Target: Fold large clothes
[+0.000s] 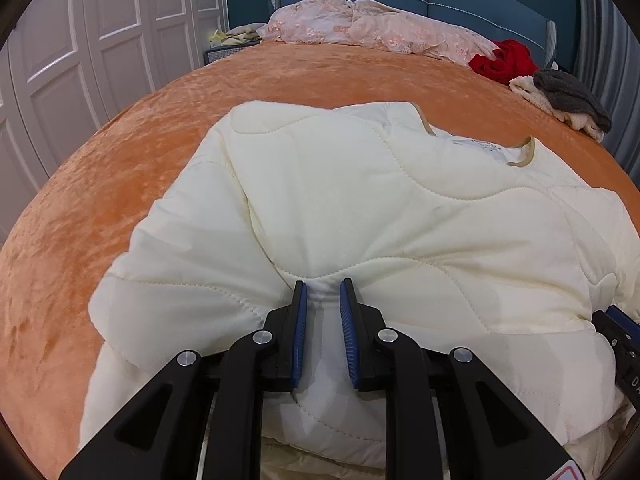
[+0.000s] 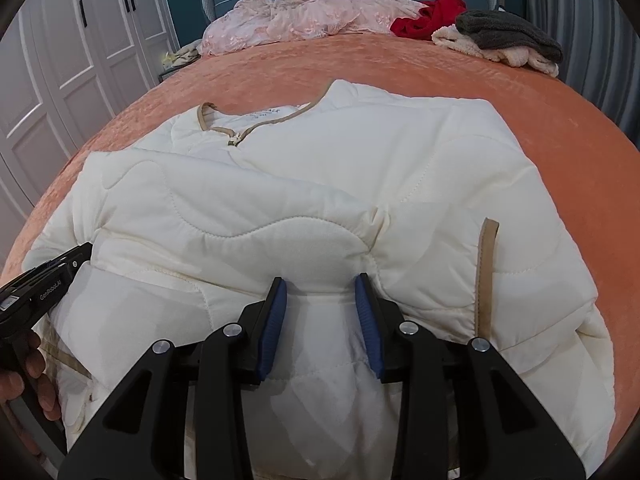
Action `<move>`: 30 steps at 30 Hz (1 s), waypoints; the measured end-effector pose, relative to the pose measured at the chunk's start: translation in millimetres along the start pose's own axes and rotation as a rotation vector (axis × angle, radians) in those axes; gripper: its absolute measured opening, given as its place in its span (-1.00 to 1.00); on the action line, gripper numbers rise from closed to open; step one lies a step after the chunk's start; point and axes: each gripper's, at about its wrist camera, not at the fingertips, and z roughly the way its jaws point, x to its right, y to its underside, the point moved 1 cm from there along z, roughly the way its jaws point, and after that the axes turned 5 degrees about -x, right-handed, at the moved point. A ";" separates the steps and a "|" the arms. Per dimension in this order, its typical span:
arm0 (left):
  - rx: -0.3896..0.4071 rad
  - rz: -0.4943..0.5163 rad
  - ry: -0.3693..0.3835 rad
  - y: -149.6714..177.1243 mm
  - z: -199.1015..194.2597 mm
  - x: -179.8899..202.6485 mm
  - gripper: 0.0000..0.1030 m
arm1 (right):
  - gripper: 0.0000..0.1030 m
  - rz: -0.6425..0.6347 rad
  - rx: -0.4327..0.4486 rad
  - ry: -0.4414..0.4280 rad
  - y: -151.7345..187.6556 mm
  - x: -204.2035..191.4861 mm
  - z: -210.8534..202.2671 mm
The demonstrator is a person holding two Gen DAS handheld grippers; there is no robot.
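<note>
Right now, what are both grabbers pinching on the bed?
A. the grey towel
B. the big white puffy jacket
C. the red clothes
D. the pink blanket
B: the white jacket bunches up between the blue fingers of the left gripper and of the right gripper, while the red, grey and pink things lie far off by the headboard.

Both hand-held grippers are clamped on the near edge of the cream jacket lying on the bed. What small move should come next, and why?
Probably open both and let go. The left hand-held gripper and right hand-held gripper each pinch a bunch of the cream quilted jacket, whose near part already lies doubled over its body on the orange bedspread, so this fold looks laid down.
</note>
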 end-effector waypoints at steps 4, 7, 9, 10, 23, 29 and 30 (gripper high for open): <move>-0.014 -0.045 0.061 -18.4 -24.3 -12.9 -0.64 | -0.31 0.025 -0.010 -0.044 -10.4 2.8 -18.8; 0.013 -0.066 0.076 -43.2 -40.8 -24.6 -0.64 | -0.31 0.070 0.014 -0.085 -23.8 7.9 -33.7; 0.008 -0.076 0.069 -65.7 -38.9 -30.4 -0.64 | -0.31 0.084 0.022 -0.086 -38.1 8.5 -37.3; -0.001 -0.084 0.070 -76.9 -34.1 -32.7 -0.64 | -0.31 0.083 0.029 -0.093 -45.6 7.3 -38.1; -0.109 -0.103 0.002 -116.1 53.8 -26.6 -0.64 | -0.31 0.008 -0.042 -0.035 -80.8 -5.7 32.6; -0.060 -0.169 0.083 -125.0 42.8 -42.4 -0.64 | -0.11 0.003 -0.010 -0.098 -97.2 -15.0 28.4; -0.052 -0.187 0.101 -131.1 39.7 -48.4 -0.64 | -0.06 0.001 0.003 -0.132 -109.5 -22.7 27.3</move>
